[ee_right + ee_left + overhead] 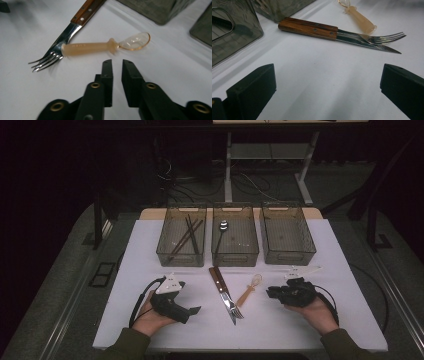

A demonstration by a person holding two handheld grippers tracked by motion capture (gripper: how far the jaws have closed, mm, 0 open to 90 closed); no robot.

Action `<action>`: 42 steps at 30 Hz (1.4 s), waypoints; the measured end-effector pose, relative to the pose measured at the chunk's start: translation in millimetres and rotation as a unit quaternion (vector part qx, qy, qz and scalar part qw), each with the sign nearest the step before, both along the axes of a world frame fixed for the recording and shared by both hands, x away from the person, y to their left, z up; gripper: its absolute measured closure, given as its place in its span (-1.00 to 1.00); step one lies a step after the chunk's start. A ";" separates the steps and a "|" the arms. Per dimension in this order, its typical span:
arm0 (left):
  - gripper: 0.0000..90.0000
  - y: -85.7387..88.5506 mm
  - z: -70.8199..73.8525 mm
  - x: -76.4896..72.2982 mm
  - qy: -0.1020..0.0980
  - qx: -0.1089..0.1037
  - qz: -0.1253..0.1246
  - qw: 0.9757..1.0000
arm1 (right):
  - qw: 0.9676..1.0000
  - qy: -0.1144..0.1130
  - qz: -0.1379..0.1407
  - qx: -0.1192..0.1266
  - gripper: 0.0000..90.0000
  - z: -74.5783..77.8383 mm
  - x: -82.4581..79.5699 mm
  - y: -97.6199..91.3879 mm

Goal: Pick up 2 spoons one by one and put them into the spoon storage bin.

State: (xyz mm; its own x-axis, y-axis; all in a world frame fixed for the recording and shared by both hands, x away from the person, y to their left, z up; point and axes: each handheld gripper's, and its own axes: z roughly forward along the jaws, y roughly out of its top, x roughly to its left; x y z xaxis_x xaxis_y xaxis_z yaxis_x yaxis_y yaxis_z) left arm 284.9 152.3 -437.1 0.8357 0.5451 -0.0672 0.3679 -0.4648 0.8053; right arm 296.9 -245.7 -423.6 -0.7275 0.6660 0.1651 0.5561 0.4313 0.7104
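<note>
Near the front edge of the white table (150,250), about midway along it, lie the things nearest the grippers: a small translucent amber plastic spoon (100,46) with a thick matte handle, and beside it a wooden-handled steel fork (384,37) lying on top of a wooden-handled steel knife (367,44). The spoon's handle end touches the fork near its tines; its bowl points toward the three smoky grey plastic bins (235,251) along the back edge.

The right gripper (117,65) points at the spoon's neck from just beside it, its jaws nearly closed with only a narrow gap and nothing between them. The left gripper (327,82) rests on the table facing the fork and knife, its jaws spread wide and empty.

The spoon looks very light and stiff, likely to skate on the smooth top if nudged, so the jaws would need to reopen and close across the thick handle, where the matte surface should give better hold than the glossy, thin bowl. The fork and knife seem heavier and slippery on the steel; the flat wooden handles are the safer place, though lying stacked they may come up together.
</note>
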 end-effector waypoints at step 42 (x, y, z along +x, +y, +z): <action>-1.00 -0.8 -1.9 0.2 0.003 -0.001 -0.014 1.000 | 0.995 0.014 0.038 -0.087 1.00 -17.6 58.7 62.7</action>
State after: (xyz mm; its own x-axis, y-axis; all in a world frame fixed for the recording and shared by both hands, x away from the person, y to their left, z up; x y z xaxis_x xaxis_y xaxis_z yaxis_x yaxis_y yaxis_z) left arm 285.1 151.5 -439.1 0.8500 0.5215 -0.0740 0.3605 -0.4734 0.8037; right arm 355.6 -183.0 -441.2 -0.7734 0.6298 0.0717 0.5353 0.5884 0.6061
